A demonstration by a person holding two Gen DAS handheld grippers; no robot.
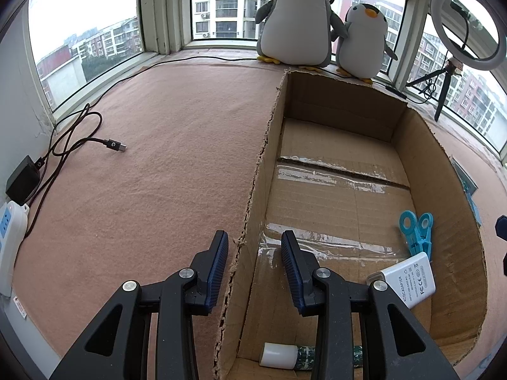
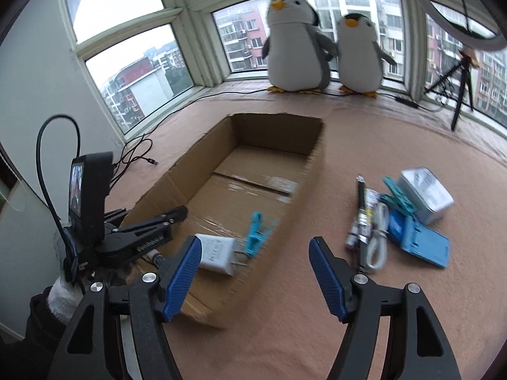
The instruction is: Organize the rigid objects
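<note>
An open cardboard box [image 1: 450, 209] [image 2: 298, 218] lies on the pink cloth. Inside it lie a white power adapter [image 1: 408, 277] [image 2: 215, 253], a blue clip [image 1: 416, 231] [image 2: 255, 234] and a white-capped tube [image 1: 285, 356]. My left gripper [image 1: 255, 247] is open and empty, its jaws either side of the box's left wall. My right gripper [image 2: 253, 262] is open and empty above the box's near right wall. To the right of the box lie a dark pen [image 2: 361, 218], a printed tube [image 2: 367, 215], a white cable [image 2: 378, 237], a blue holder [image 2: 418, 237], a teal clip [image 2: 397, 198] and a grey tin [image 2: 426, 193].
Two plush penguins [image 1: 298, 15] [image 2: 298, 41] stand on the window sill behind the box. A ring light on a tripod [image 1: 465, 28] stands at the right. A black cable [image 1: 79, 136], a black charger [image 1: 22, 180] and a white power strip [image 1: 9, 237] lie at the left.
</note>
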